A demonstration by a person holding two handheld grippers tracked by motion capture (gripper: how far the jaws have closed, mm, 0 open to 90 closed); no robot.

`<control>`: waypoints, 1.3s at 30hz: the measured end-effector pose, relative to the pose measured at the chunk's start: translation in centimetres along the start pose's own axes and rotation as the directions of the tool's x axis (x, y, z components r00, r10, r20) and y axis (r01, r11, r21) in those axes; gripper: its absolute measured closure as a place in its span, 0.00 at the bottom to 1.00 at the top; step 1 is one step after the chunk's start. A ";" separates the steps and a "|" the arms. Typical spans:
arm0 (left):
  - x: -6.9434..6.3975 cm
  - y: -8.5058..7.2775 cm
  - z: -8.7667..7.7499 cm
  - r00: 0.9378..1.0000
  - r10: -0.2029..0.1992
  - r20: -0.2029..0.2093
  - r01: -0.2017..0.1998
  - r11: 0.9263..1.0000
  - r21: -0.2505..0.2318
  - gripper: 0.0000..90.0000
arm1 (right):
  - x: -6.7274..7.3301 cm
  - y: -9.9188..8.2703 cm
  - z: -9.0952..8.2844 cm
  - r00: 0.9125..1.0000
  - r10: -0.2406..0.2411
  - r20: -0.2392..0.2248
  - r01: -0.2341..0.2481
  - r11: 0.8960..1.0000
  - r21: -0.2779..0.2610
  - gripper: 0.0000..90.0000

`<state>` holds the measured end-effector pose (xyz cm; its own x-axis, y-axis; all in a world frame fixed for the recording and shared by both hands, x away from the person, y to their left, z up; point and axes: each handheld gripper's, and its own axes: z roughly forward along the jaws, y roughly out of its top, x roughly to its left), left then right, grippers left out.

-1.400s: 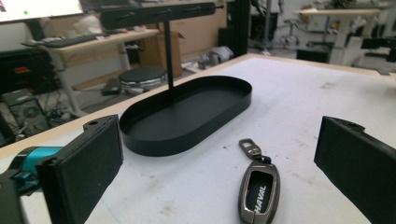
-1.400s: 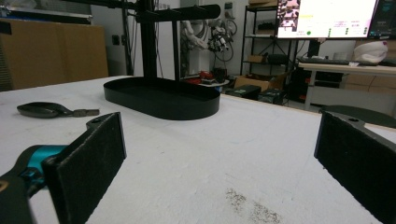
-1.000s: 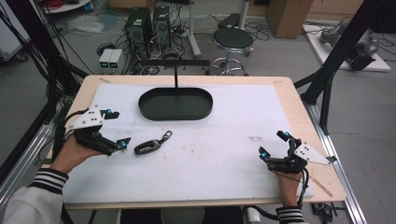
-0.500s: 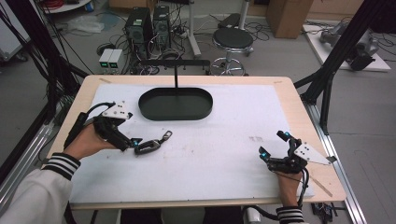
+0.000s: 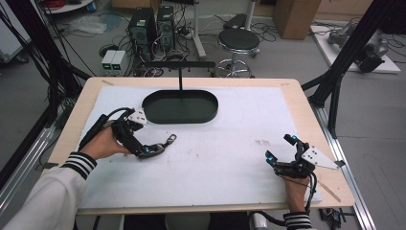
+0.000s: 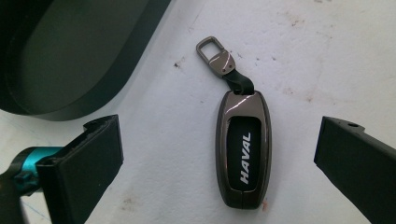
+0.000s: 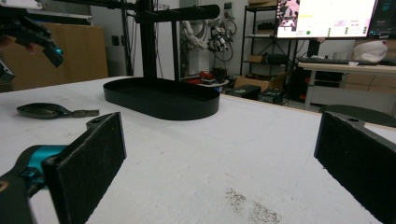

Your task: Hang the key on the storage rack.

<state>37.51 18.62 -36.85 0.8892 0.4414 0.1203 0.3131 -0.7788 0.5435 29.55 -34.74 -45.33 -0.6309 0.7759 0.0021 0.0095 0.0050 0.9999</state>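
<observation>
While your left gripper (image 5: 152,149) hangs over the left part of the table, its two black jaws stand wide apart with the dark metallic car key fob marked HAVAL (image 6: 243,148) lying flat between them, touching neither. The fob rests on the white, slightly stained mat (image 5: 230,143) that covers most of the pale wooden table (image 5: 306,103); its short strap and metal clip (image 6: 215,53) point toward the far right. Just beyond your left hand (image 5: 103,143) sits the shallow black oval tray (image 5: 180,107), from whose far side a thin black post with a crossbar (image 5: 180,72) rises. The fob lies near the tray's near left rim but apart from it.

Your right gripper (image 5: 278,152) rests low at the near right of the mat, its jaws also spread wide with nothing between them; a faint dark smudge (image 5: 262,142) marks the mat just beyond it.

Past the far edge of the table you have a grey floor with two black computer towers (image 5: 151,24), tangled cables, a round black stool (image 5: 238,40) and a cardboard box (image 5: 293,14). Black frame struts (image 5: 335,76) rise at both sides. From the right gripper view, a lit monitor (image 7: 327,17) stands over a cluttered desk in the background.
</observation>
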 end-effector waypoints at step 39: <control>-0.8 0.4 4.5 0.995 0.030 0.096 -0.053 0.968 0.246 0.33 | 0.0 0.0 0.0 1.000 0.003 -0.001 -0.003 1.000 0.001 0.01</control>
<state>38.46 15.95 -40.49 0.9261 0.3729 0.0565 0.3379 -0.8870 0.3148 29.53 -34.76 -45.34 -0.6313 0.7755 0.0056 0.0122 0.0028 0.9999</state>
